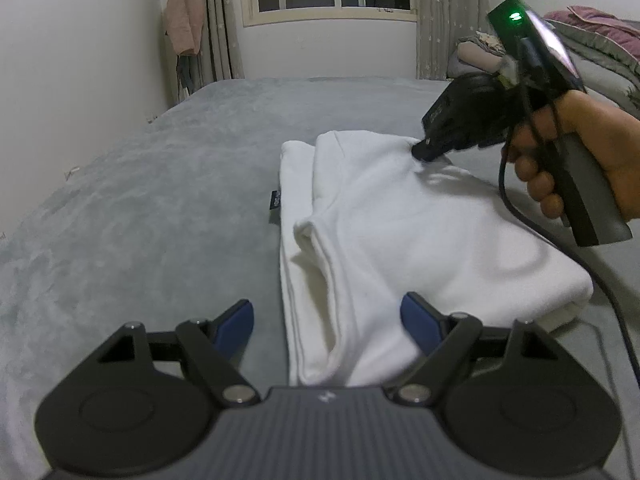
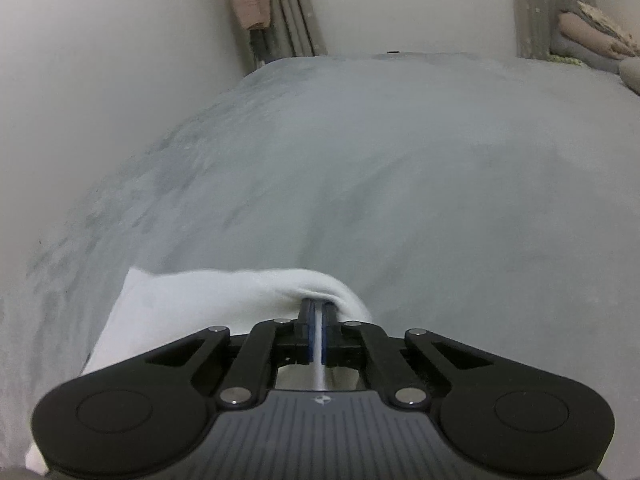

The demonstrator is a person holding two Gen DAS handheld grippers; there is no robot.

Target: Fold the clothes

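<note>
White garment (image 1: 400, 240) folded on the grey bed (image 1: 160, 208), right gripper (image 2: 316, 312) clamped on its far edge at one o'clock, left gripper (image 1: 328, 320) apart over its near end at six o'clock, pink clothing (image 1: 184, 16) hanging at eleven o'clock.

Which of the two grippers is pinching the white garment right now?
The right gripper: it is shut on the far edge of the white garment. The left gripper is open, gripping nothing.

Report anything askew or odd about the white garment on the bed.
The white garment is folded unevenly: its left layers are offset, leaving a loose open flap. The right gripper pinches the far edge, bunching the cloth there. No damage shows.
</note>
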